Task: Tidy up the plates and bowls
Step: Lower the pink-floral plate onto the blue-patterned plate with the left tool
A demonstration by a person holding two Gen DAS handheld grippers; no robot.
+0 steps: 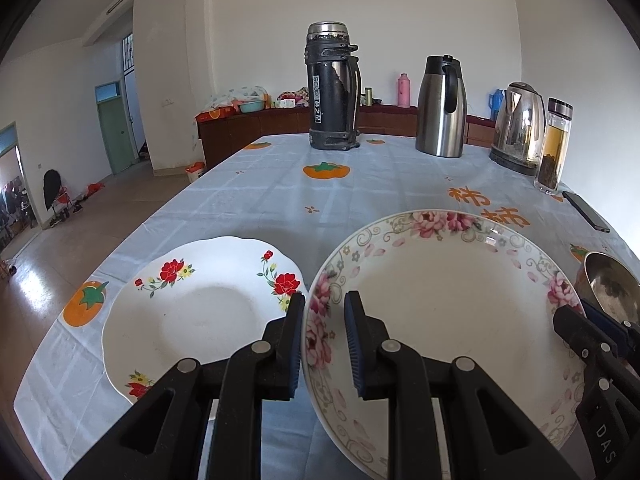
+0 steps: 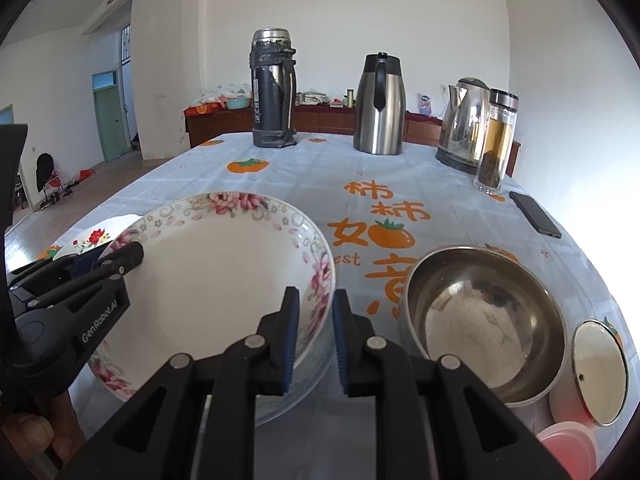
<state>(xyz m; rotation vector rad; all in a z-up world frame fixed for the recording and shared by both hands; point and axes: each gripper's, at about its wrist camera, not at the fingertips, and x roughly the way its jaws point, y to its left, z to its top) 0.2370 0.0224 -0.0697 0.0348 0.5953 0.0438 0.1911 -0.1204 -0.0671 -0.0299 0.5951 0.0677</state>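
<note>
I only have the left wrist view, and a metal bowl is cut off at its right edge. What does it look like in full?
Observer: The steel bowl stands upright just right of the pink-flowered plate, with nothing in it.
Operator: Anything beyond the bowl?
Observer: Yes, a white round lid with a dark rim sits tilted on its far right side.
Operator: Where are my right gripper's pads?
Observer: The right gripper is shut on the plate's right rim.
</note>
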